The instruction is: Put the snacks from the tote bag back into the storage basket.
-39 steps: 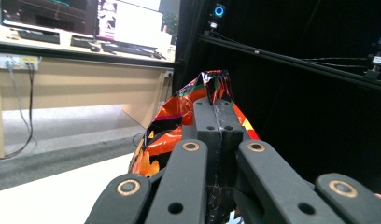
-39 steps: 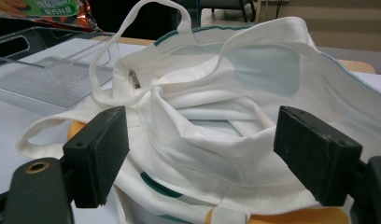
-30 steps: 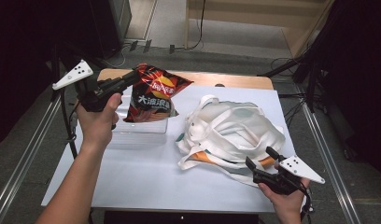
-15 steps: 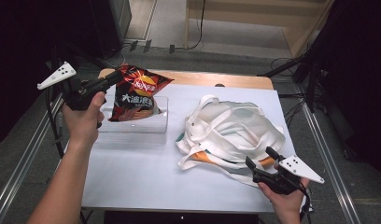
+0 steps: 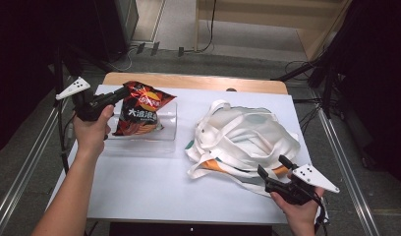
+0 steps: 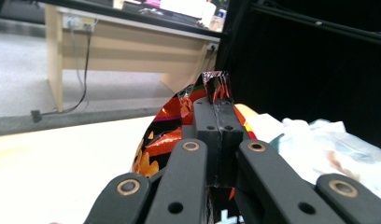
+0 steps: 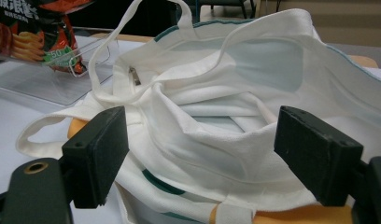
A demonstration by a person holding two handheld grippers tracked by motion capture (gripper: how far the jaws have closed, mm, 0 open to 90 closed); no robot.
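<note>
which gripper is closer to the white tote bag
Right. The right gripper sits open at the near edge of the tote bag, fingers either side of its cloth. The left gripper is across the table, shut on the chip bag.

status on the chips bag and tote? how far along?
Done: left tongs are shut on the chips bag. In hand: bag hangs at the clear tray, not released. Left: right tongs are open at the white tote, gripping nothing.

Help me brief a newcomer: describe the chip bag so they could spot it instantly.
Start at the white table and look to its far left, where a clear plastic tray sits. The chip bag hangs over it, pinched at its top by the left tongs. It is glossy red-orange foil, unlike the pale tote bags beside it.
</note>
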